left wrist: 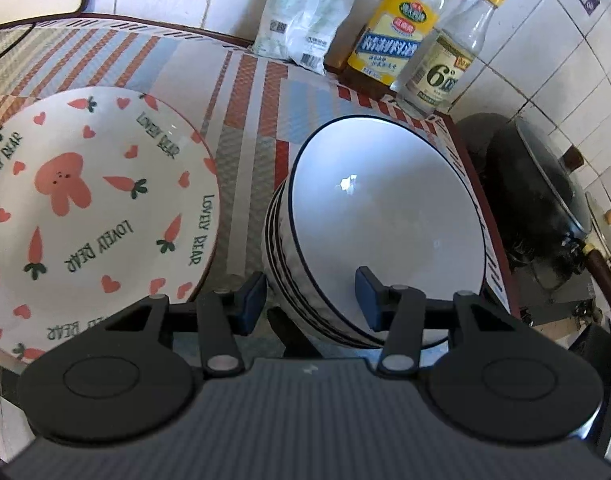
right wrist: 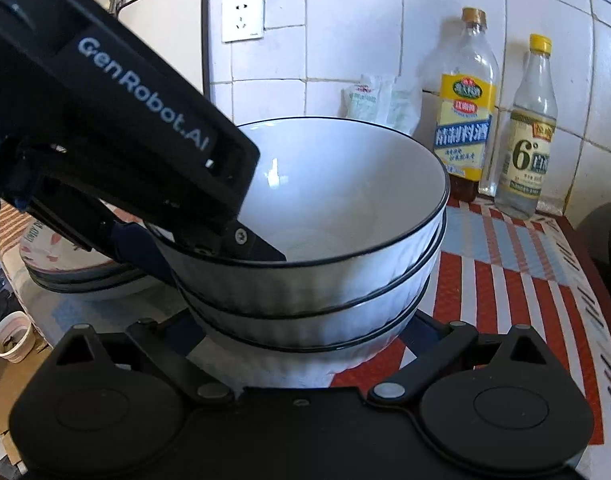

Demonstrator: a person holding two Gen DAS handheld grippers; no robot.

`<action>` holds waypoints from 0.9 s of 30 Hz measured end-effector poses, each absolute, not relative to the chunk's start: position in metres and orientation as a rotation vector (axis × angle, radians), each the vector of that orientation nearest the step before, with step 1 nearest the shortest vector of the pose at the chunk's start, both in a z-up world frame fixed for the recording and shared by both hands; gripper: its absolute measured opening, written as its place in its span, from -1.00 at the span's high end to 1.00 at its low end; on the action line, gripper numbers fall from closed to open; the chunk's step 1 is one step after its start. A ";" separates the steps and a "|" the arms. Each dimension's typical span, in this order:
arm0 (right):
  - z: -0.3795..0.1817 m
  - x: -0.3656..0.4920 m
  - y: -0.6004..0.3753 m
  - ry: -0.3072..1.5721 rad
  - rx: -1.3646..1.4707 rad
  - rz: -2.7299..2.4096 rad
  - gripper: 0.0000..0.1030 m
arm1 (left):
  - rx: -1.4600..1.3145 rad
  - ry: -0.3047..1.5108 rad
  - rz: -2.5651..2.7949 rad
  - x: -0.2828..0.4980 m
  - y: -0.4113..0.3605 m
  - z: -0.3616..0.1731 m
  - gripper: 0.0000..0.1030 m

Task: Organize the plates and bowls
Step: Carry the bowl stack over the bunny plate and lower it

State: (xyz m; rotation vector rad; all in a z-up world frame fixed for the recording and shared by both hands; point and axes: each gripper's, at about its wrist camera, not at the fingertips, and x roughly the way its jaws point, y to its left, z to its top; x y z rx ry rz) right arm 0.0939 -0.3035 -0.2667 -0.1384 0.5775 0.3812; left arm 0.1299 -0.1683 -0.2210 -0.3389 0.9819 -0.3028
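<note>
The left gripper (left wrist: 311, 298) is straddling the top bowl's (left wrist: 389, 236) rim, jaws parted. The right gripper (right wrist: 301, 332) is spread wide around the bowl stack (right wrist: 305, 320) at centre frame. Bowls look nested, carrot plates (left wrist: 85, 200) stacked at left; little seems left.

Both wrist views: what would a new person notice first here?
The stack of white bowls with dark rims stands in the middle of the striped mat, and the left gripper has its jaws astride the top bowl's rim. To its left lies a carrot-patterned plate. Two bottles stand against the tiled wall behind.
</note>
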 end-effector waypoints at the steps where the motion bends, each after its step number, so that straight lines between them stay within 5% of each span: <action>1: -0.264 0.093 -0.302 0.578 -0.141 0.385 -0.96 | -0.345 0.978 -0.301 0.128 -0.166 -0.218 0.09; 15: -0.202 0.103 -0.238 0.548 -0.149 0.537 -0.96 | -0.368 0.942 -0.191 0.121 -0.088 -0.159 0.09; 27: -0.229 0.138 -0.177 0.575 -0.147 0.650 -0.96 | -0.426 0.946 -0.064 0.136 -0.020 -0.188 0.09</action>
